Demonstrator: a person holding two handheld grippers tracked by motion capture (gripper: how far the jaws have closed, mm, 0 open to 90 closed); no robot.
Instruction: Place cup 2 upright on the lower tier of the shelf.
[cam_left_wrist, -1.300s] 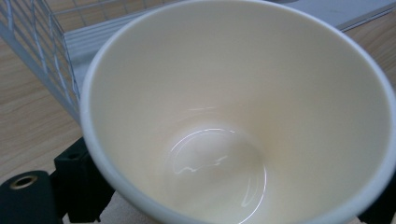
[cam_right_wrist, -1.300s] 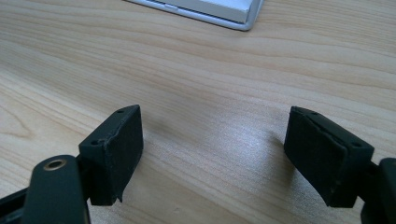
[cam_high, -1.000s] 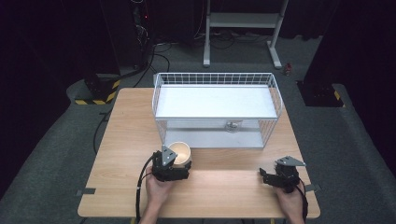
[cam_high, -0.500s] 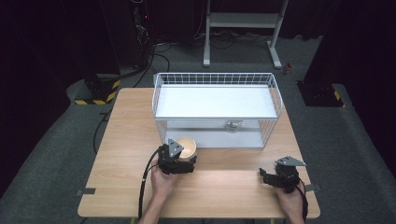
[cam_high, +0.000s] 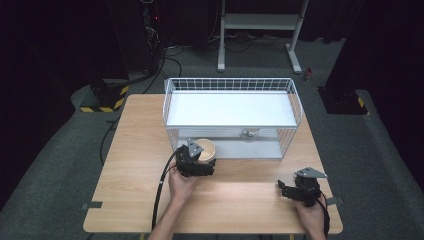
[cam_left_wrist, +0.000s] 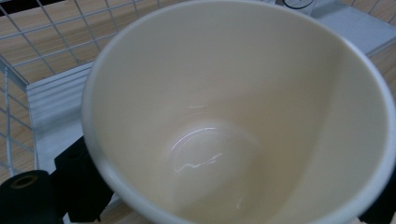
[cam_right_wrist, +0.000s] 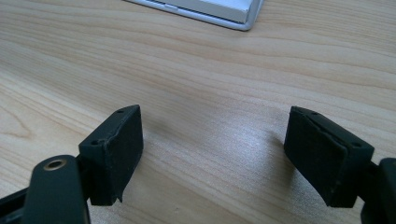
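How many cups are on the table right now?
1. A cream cup sits in the left tool, at the front of the wire rack. The left gripper view shows it is empty. More could be hidden behind the rack's shelf.

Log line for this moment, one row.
left gripper: shut on cup | right gripper: open, over table | cup: beside wire basket
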